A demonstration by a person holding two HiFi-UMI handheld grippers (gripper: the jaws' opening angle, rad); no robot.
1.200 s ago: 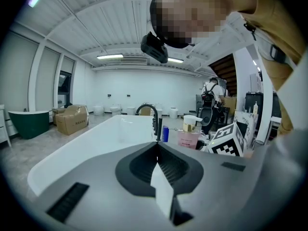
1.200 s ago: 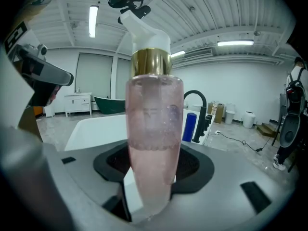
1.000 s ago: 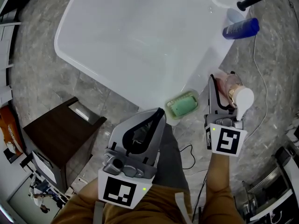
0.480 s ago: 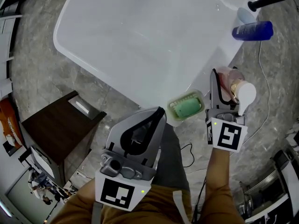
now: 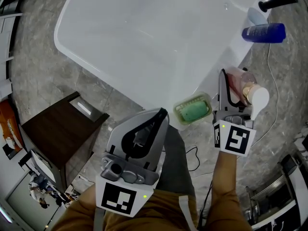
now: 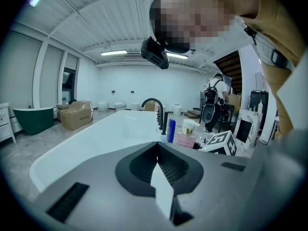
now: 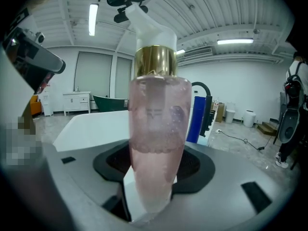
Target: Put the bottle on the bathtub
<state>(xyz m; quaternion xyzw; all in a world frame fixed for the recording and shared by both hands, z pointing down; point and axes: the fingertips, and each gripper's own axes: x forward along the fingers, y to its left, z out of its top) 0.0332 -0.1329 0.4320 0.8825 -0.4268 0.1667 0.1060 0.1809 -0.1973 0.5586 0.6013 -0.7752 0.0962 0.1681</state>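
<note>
Bottle [image 7: 154, 143] upright, long axis vertical, pump [image 7: 153, 32] uppermost, clamped by right gripper [image 5: 234, 88], apparently beside bathtub [image 5: 219, 64] edge; left gripper [image 6: 157, 153] closed, empty

Green soap [image 5: 193, 109] in a dish [image 5: 176, 112], blue bottle [image 5: 263, 32] lying beside black faucet [image 5: 276, 1], dark wooden cabinet [image 5: 57, 131], grey marble floor [image 5: 38, 57].

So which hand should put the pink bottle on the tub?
The right one. The right gripper is shut on the pink bottle and holds it close beside the bathtub rim. The left gripper is shut with nothing in it, so it would have to take the bottle first.
</note>
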